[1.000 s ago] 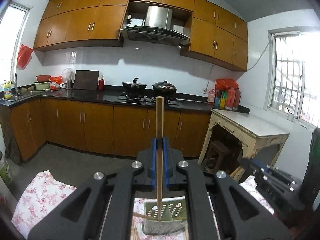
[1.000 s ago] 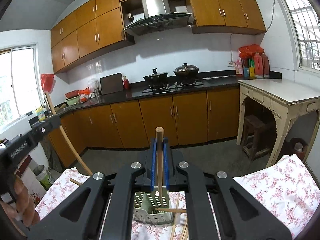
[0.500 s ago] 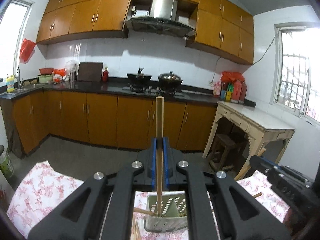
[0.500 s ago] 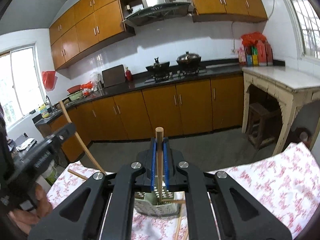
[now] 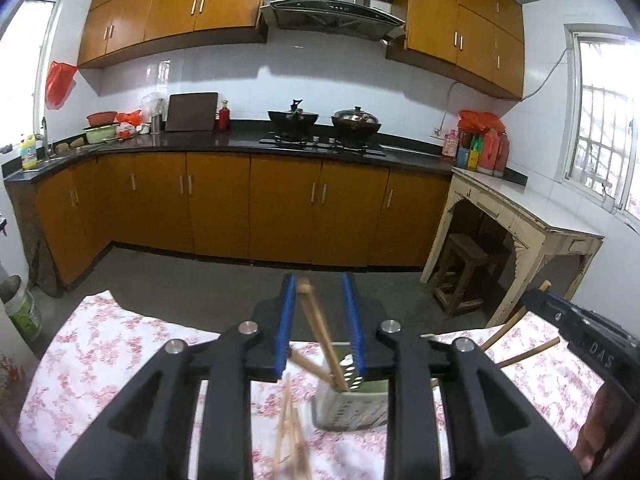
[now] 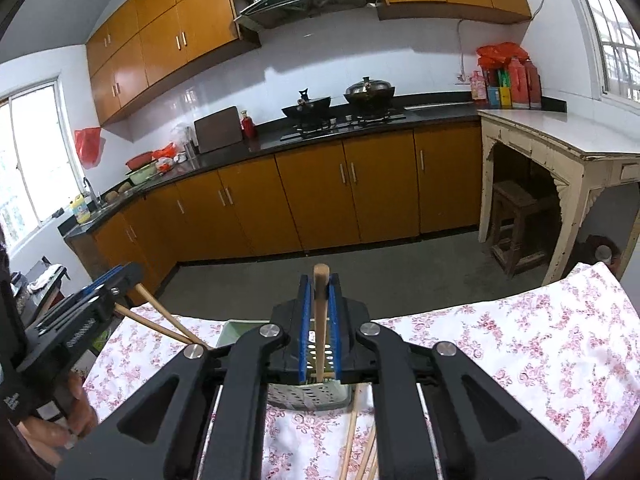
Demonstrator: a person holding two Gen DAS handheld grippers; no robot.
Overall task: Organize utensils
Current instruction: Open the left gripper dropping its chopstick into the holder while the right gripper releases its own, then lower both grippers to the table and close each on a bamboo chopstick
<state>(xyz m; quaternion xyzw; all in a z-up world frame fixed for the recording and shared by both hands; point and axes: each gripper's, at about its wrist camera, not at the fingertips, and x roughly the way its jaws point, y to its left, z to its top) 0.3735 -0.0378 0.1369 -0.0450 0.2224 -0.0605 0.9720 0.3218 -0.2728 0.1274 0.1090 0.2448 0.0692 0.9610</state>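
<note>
Leaning in the holder [image 5: 352,404], one chopstick [image 5: 320,332] stands loose between my left gripper's [image 5: 320,320] spread jaws, touching neither pad that I can make out. My right gripper [image 6: 320,328] pinches another chopstick [image 6: 320,312] upright over the same holder. More chopsticks [image 5: 290,432] lie on the floral cloth [image 5: 100,352] beside it. Beyond the table: grey floor, orange cabinets [image 5: 280,208], a black counter with two woks [image 5: 324,120], a range hood [image 5: 336,4] and a worn white table [image 5: 532,216].
</note>
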